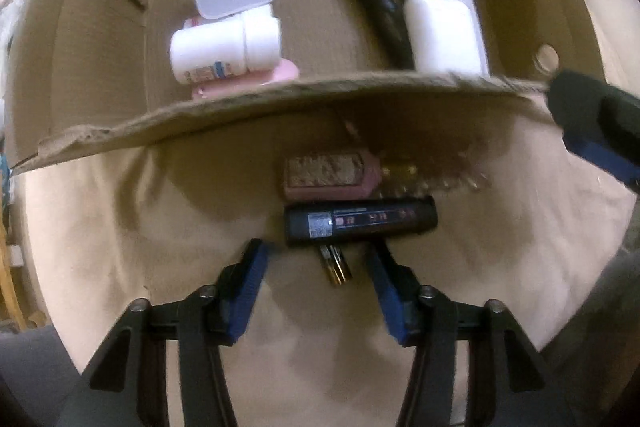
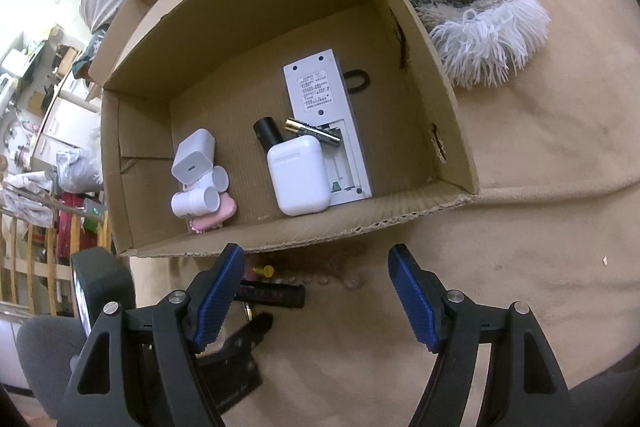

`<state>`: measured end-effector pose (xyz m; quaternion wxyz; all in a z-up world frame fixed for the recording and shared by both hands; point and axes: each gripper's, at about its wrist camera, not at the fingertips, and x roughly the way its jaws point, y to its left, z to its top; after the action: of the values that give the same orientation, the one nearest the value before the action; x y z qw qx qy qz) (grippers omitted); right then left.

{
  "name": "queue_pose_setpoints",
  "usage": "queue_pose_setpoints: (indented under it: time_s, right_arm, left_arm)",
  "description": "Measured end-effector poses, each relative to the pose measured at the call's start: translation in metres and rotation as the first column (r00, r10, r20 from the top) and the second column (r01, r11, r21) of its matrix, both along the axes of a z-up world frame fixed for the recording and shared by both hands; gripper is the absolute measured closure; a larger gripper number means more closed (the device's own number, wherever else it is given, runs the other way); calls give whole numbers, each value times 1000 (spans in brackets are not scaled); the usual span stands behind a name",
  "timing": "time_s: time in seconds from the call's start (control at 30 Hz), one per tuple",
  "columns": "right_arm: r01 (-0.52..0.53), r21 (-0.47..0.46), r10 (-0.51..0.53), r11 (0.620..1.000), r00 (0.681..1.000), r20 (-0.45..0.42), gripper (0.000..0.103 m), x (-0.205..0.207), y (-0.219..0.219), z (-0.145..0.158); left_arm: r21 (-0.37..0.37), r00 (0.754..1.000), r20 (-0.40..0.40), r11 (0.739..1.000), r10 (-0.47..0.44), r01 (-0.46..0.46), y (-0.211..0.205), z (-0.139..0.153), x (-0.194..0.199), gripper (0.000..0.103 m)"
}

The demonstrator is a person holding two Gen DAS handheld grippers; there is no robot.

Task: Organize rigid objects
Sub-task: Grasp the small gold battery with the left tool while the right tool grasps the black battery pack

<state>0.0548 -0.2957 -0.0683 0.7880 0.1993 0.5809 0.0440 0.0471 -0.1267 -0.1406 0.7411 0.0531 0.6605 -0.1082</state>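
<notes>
My left gripper [image 1: 318, 259] pointing straight down, jaws part open, gripping nothing. Battery [image 1: 335, 265] between fingertips, untouched; black cylinder [image 1: 359, 221] just beyond.

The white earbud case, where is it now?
In the right wrist view, the earbud case lies inside the cardboard box, overlapping the remote, near the front wall.

Dim warm indoor light, soft blur, strong fisheye bending at edges.

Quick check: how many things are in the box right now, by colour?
White: 5 (charger, bottle, bottle, case, remote)
Black: 3 (tube, battery, loop)
Pink: 1 (pad)
Total: 9
</notes>
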Motion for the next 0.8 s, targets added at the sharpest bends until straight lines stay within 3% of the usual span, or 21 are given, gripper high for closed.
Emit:
queue_pose_setpoints:
  time_s: [0.03, 0.1, 0.27, 0.37, 0.57, 0.8]
  right_arm:
    - [-1, 1, 1, 1000, 1000, 0, 25, 0, 0, 0]
    - [0, 4, 0, 1000, 1000, 0, 25, 0, -1, 0]
    - [-2, 4, 2, 1000, 1000, 2, 25, 1, 0, -1]
    - [-2, 12, 2, 1000, 1000, -2, 25, 0, -2, -1]
    - [-30, 50, 34, 998, 997, -66, 25, -4, 8, -15]
    - [-130, 36, 134, 991, 980, -149, 25, -8, 55, -42]
  left_arm:
    - [11, 1000, 8, 1000, 4, -4, 2, 0, 0, 73]
    - [1, 1000, 5, 1000, -1, 1, 4, 1, 0, 94]
    - [-58, 999, -52, 998, 14, -17, 32, 6, -1, 94]
    - [-53, 998, -67, 998, 22, -25, 48, 20, -7, 94]
    - [-37, 997, 37, 997, 68, -66, 87, 70, -13, 94]
    - [-33, 973, 126, 982, 191, -189, 129, 90, -9, 94]
